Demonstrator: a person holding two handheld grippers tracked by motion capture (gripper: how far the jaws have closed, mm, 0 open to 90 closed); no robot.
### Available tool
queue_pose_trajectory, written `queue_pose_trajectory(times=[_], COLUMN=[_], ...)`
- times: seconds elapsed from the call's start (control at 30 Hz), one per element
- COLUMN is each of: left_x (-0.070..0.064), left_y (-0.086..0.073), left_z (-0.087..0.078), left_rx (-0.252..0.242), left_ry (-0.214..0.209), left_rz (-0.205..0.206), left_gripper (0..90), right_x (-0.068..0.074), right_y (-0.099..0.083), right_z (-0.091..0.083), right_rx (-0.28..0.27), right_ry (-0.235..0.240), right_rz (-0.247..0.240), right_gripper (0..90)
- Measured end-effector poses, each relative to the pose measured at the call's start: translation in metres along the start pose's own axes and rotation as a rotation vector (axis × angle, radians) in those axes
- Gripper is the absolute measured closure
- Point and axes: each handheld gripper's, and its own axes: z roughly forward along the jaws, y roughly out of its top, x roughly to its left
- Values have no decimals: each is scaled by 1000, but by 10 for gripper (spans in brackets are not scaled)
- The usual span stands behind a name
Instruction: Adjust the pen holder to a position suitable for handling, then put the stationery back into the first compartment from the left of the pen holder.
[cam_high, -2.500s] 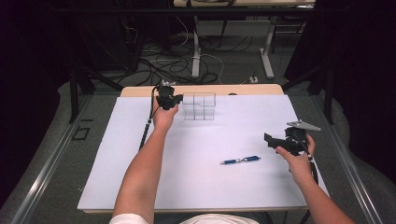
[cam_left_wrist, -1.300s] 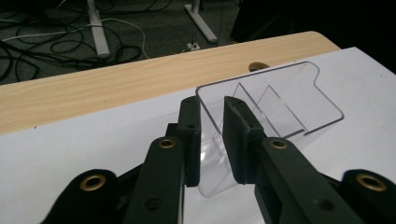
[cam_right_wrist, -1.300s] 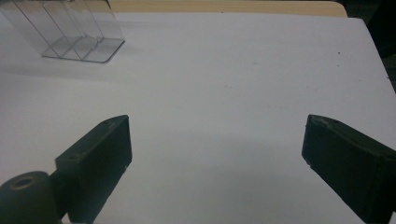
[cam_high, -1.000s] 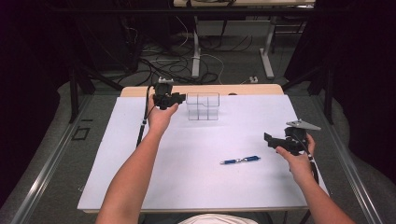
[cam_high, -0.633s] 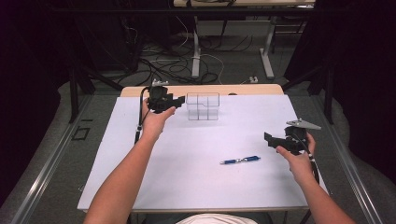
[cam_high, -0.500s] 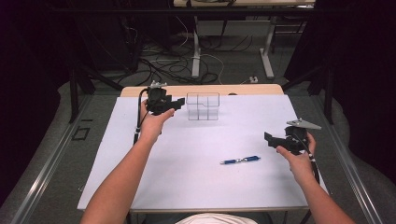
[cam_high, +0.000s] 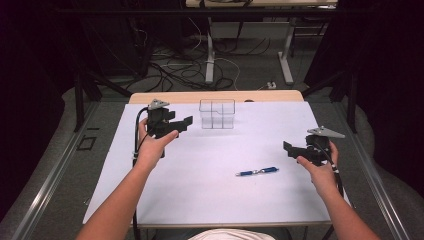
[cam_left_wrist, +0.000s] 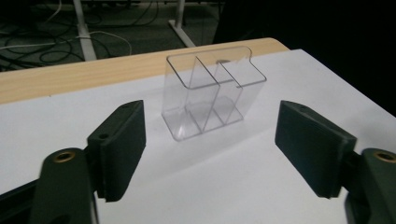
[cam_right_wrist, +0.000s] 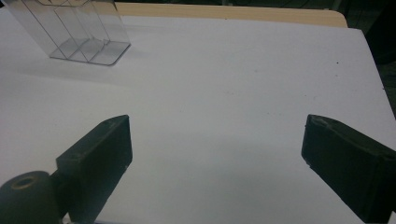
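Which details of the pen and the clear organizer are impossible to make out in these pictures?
- Blue pen, high view: too small to tell whether capped.
- Clear organizer, right gripper view: top cut off by the upper edge.
- Clear organizer, high view: compartment count unclear through the transparent walls.

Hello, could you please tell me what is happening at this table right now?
A person holds one tool in each hand over a white table. The left tool, jaws open, points at a clear plastic organizer standing upright near the far edge, without touching it. The right tool, also open, hovers at the right side. A blue pen lies flat on the table between them, untouched.
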Motion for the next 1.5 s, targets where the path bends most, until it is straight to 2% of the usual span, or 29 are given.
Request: queue_pose_trajectory(times=[0.07, 0.17, 0.3, 0.37, 0.5, 0.67, 0.8, 0.93, 1.07, 1.13, 1.37, 1.4, 1.43, 1.47, 1.5], left_x=[-1, -2, 0, 2, 5, 10, 11, 12, 13, 13, 12, 11, 11, 10, 10], left_y=[-4, -11, -23, -28, -41, -53, -62, -69, -72, -73, -77, -77, -77, -78, -79], left_z=[-5, -13, -18, -20, -21, -22, -27, -28, -29, -31, -35, -35, -36, -36, -37], left_rx=[-7, -22, -27, -26, -27, -15, -14, -31, -47, -52, -45, -46, -40, -43, -44], left_ry=[-3, -11, -30, -12, -13, 24, 22, 16, 26, 27, 14, 15, 18, 15, 13], left_rz=[20, 24, -1, 14, -14, -13, -11, -34, -47, -43, -38, -35, -25, -32, -32], left_gripper=[165, 127, 72, 57, 2, 2, 2, 2, 2, 2, 2, 2, 2, 2, 2], right_x=[1, 2, 6, 7, 9, 9, 7, 6, 3, 3, 9, 10, 12, 12, 15], right_y=[0, 1, 1, 0, 0, 0, 0, -1, -1, 0, 7, 7, 8, 8, 9], right_z=[0, 1, 1, 2, 4, 2, 2, 0, -1, -2, -7, -7, -8, -8, -7], right_rx=[4, 4, 14, 17, 24, 27, 19, 23, 25, 29, 38, 43, 52, 52, 60], right_ry=[4, 9, 10, 11, 11, -4, -6, -13, -5, 15, 36, 33, 38, 38, 48], right_rz=[6, -10, -7, -14, -28, -29, -24, -24, -13, -12, -101, -118, -163, -163, -200], right_gripper=[82, 82, 82, 82, 82, 82, 82, 81, 81, 69, 21, 32, 105, 105, 154])
